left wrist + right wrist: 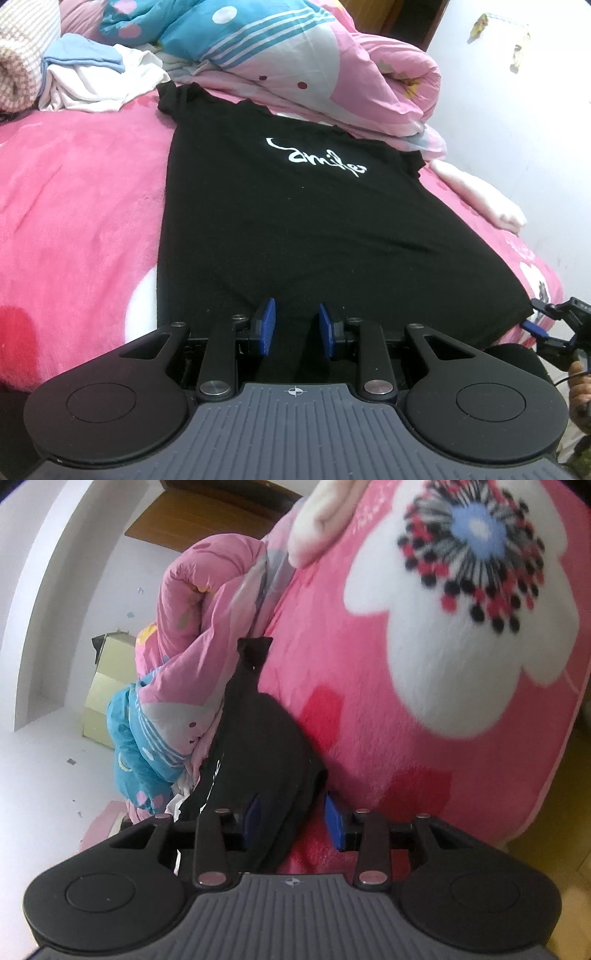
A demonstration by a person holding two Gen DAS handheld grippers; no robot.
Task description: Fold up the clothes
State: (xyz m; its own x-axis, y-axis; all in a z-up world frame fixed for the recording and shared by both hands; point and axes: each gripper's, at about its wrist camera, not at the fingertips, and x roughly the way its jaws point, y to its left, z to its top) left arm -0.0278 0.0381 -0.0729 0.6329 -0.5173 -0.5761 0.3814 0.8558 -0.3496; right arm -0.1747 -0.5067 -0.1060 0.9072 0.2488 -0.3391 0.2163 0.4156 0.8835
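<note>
A black T-shirt (295, 221) with white script lettering lies flat on the pink flowered bed blanket (81, 206), collar far, hem near. My left gripper (295, 326) is open, its blue pads just above the middle of the hem. My right gripper (291, 816) is open around the shirt's hem corner (273, 760), fabric between its jaws. It also shows in the left wrist view (539, 317) at the shirt's right hem corner.
A rolled pink and blue quilt (295, 48) lies behind the shirt's collar. A pile of white and blue clothes (99, 74) sits at the far left. A pale folded cloth (484, 195) lies at the right by the white wall. The bed edge (546, 782) drops to a wooden floor.
</note>
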